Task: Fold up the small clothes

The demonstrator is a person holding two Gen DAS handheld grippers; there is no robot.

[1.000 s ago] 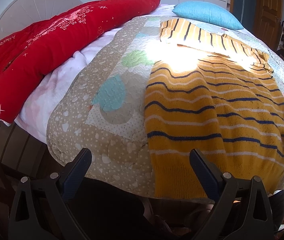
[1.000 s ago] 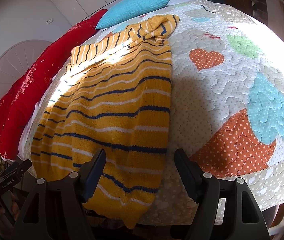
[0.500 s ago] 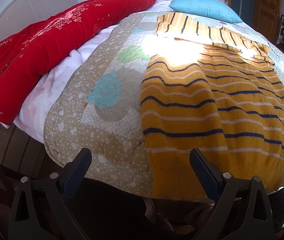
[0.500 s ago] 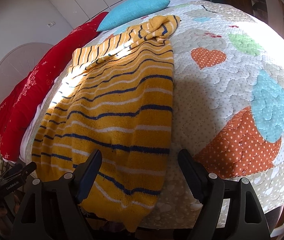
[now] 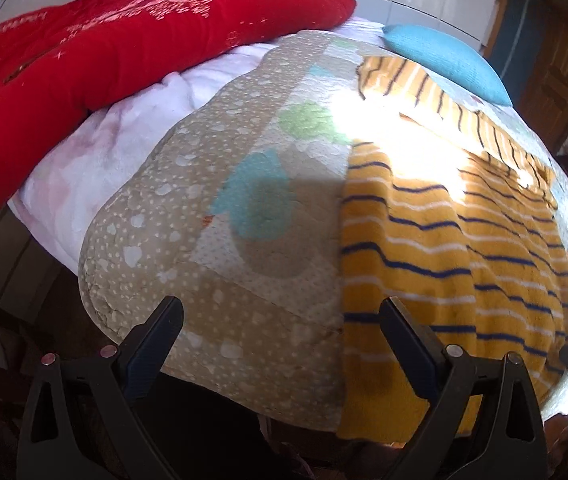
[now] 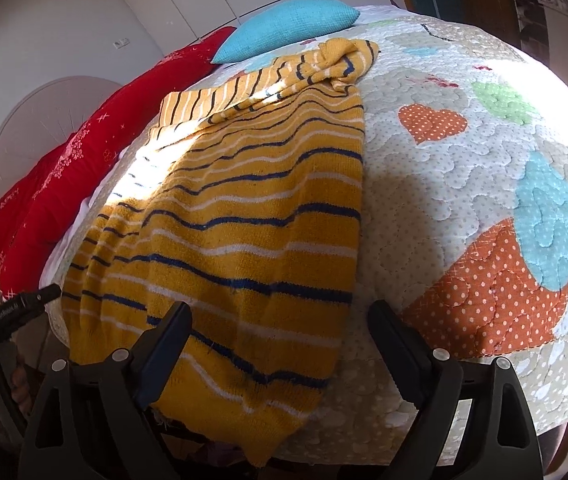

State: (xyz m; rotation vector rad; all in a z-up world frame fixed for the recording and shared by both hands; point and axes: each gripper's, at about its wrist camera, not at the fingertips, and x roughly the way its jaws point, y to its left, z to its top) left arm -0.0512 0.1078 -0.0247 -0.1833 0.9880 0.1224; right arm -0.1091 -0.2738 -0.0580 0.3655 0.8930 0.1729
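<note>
A yellow knit sweater with navy and white stripes lies spread on the quilted bed, its hem hanging over the near edge; it also shows in the right wrist view. Its sleeves lie bunched at the far end. My left gripper is open and empty, over the bed's near edge at the sweater's left hem corner. My right gripper is open and empty, over the sweater's right hem corner.
The patchwork quilt covers the bed. A red bolster lies along the left side, a blue pillow at the head. The left gripper's body shows at the left of the right wrist view.
Both grippers have moved closer to the bed's near edge and the sweater's hem. The left view has swung left. The sweater has not moved.
</note>
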